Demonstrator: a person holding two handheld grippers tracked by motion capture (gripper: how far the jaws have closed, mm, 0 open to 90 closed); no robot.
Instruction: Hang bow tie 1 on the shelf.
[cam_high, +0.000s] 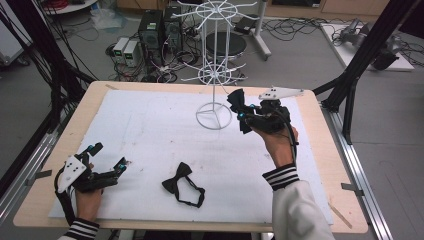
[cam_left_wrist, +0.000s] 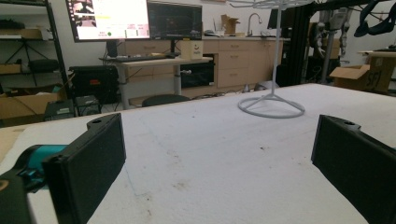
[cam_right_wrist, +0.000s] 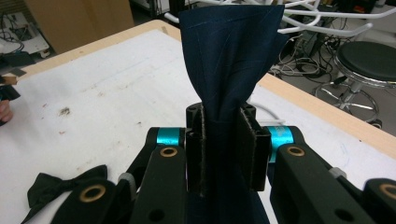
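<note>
Navy bow tie (cam_right_wrist: 229, 60) pinched in right gripper (cam_right_wrist: 223, 154); left gripper (cam_left_wrist: 215, 172) spread, empty.

both grippers are chunky black units with teal/cyan sleeves at the finger joints, the left gripper (cam_high: 111, 161) over around 8 o'clock on the table and the right gripper (cam_high: 239, 112) up near 1 o'clock, each topped with a pale grey three-cornered plate and trailing a black cable. up close the right one has brass-coloured ringed pivots on the linkage arms and flat rectangular black pads. the person's wearing white sleeves with black-and-white striped cuffs
</note>
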